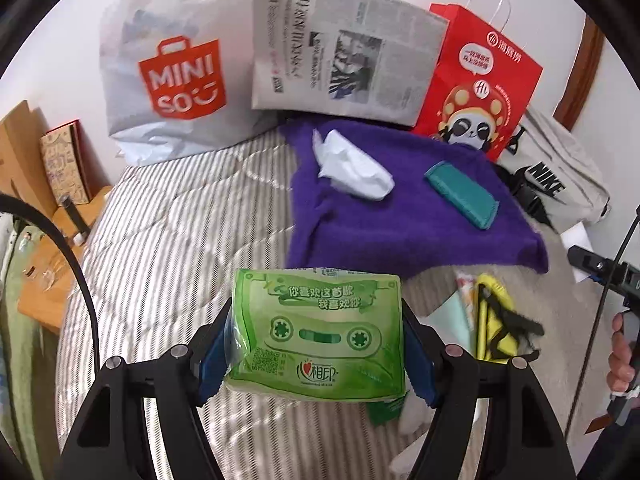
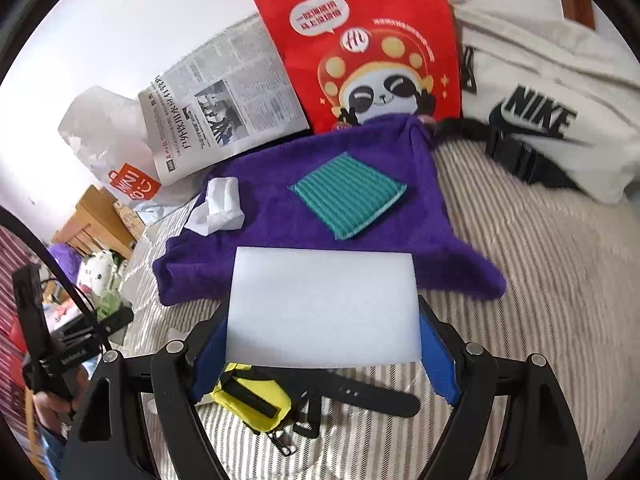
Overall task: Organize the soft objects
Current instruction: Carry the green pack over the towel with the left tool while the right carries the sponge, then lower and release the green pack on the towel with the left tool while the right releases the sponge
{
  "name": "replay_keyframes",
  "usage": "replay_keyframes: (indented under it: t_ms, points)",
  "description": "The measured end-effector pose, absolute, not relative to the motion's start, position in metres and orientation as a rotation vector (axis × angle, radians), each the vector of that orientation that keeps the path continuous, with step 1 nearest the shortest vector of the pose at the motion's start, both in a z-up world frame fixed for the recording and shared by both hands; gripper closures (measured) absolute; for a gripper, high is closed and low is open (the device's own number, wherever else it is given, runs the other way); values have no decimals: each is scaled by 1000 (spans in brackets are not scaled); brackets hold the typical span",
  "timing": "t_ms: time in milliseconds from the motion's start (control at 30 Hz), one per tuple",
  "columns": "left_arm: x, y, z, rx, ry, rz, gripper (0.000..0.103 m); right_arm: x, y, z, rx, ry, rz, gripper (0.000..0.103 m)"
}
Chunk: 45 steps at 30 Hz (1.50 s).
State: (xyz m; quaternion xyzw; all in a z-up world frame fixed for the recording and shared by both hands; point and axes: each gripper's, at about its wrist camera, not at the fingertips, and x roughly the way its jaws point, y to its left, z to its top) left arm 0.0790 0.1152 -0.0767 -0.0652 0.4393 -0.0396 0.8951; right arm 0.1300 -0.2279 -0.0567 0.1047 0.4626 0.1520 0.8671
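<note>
My left gripper [image 1: 316, 344] is shut on a green tissue pack [image 1: 320, 332] and holds it above the striped bedspread [image 1: 168, 248]. My right gripper [image 2: 324, 320] is shut on a white foam sponge [image 2: 324, 304], held just in front of the purple towel [image 2: 280, 216]. On the towel lie a teal scrub pad [image 2: 347, 194] and a crumpled white tissue [image 2: 218, 206]. The left wrist view also shows the purple towel [image 1: 400, 232], the teal pad [image 1: 462, 196] and the white tissue [image 1: 352, 168].
A white Miniso bag [image 1: 168, 68], a newspaper [image 1: 344, 52] and a red panda bag [image 1: 476, 80] stand at the back. A grey Nike bag [image 2: 552, 108] lies right. A yellow pouch with black strap [image 2: 256, 400] lies under my right gripper. A wooden nightstand [image 1: 48, 240] is left.
</note>
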Motion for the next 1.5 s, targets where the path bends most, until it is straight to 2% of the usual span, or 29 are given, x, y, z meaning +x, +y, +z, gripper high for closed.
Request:
replay_keyframes:
  t_ms: [467, 800, 1500]
  points:
    - [122, 83, -67, -154, 917, -155, 31, 178, -221, -51, 100, 952, 259, 21]
    - [180, 64, -70, -118, 951, -169, 31, 213, -222, -55, 63, 945, 230, 21]
    - [230, 42, -127, 10, 1040, -125, 31, 261, -212, -95, -33, 1040, 198, 21]
